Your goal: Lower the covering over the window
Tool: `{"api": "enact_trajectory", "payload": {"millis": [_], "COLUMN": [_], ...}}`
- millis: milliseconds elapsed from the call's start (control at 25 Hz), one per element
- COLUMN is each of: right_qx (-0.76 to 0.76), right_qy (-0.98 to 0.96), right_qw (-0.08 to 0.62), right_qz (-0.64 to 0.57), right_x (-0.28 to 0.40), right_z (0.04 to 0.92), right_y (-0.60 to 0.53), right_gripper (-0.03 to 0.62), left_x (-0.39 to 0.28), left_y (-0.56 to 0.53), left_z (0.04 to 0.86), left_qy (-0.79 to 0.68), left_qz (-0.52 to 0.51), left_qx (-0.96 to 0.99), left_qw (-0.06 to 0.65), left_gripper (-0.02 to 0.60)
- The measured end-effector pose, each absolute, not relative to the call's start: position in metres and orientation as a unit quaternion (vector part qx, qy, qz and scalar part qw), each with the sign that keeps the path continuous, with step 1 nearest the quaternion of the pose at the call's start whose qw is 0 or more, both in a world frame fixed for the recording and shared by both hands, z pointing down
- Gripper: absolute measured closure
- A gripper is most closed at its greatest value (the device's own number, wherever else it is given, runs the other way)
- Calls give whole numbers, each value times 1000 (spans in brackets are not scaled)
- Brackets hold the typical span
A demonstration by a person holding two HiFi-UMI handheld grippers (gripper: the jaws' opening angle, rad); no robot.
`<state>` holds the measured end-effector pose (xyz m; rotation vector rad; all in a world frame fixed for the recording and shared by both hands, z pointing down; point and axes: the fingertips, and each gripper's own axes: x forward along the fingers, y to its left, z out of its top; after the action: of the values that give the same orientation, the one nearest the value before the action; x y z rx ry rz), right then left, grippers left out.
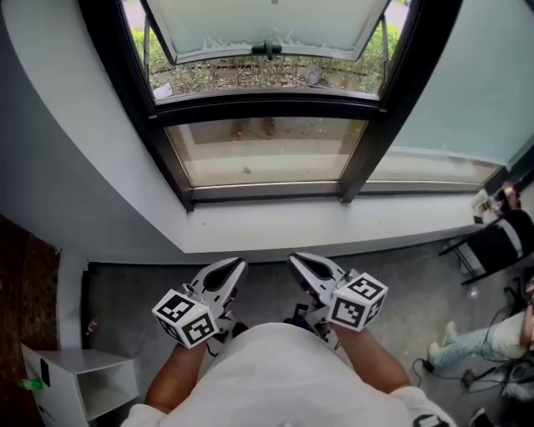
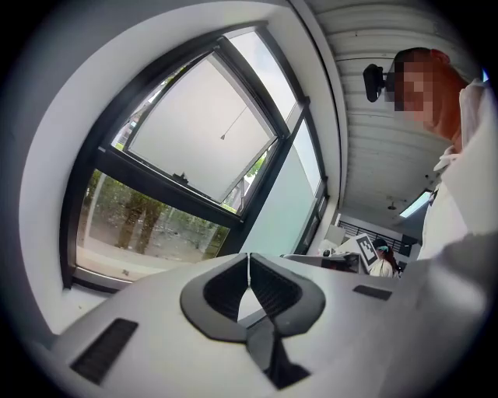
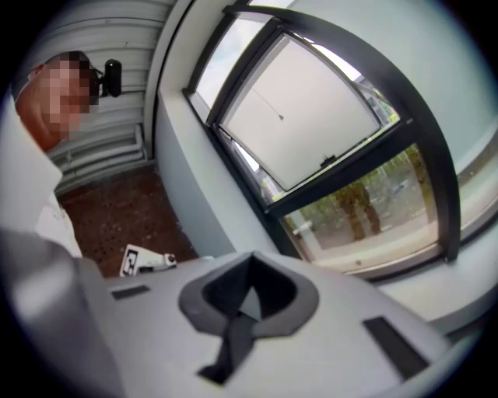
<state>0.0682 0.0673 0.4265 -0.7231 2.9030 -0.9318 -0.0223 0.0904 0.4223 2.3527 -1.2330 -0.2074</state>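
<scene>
White-shelled left gripper (image 1: 236, 265) and right gripper (image 1: 297, 260) sit low in frame, both with jaws together, holding nothing. Beyond them we note the sill (image 1: 375, 225), then the window (image 1: 267, 107); its pale covering (image 1: 267, 21) lies at top centre, well apart.

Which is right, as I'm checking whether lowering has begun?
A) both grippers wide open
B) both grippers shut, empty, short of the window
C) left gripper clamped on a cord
B: the left gripper and right gripper show jaws together with nothing between, held low, apart from the window.
</scene>
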Motion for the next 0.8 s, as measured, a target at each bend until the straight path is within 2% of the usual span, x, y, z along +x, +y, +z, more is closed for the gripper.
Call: {"api": "enact_trajectory", "payload": {"millis": [560, 800], "right_qx": [-250, -263], "right_qy": [920, 920], "right_qw": [0, 0], "right_qz": [-301, -293], "right_x": [52, 40], "right_z": [435, 436], "right_y": [63, 63], "right_gripper": [566, 516], "left_x": [-45, -60], "left_y": [95, 97], "left_z": [428, 431], "left_qy": [-447, -437], "left_qz": [-72, -66], "left_qx": [859, 864], "left_qw": [240, 241], "left_gripper": [557, 557]}}
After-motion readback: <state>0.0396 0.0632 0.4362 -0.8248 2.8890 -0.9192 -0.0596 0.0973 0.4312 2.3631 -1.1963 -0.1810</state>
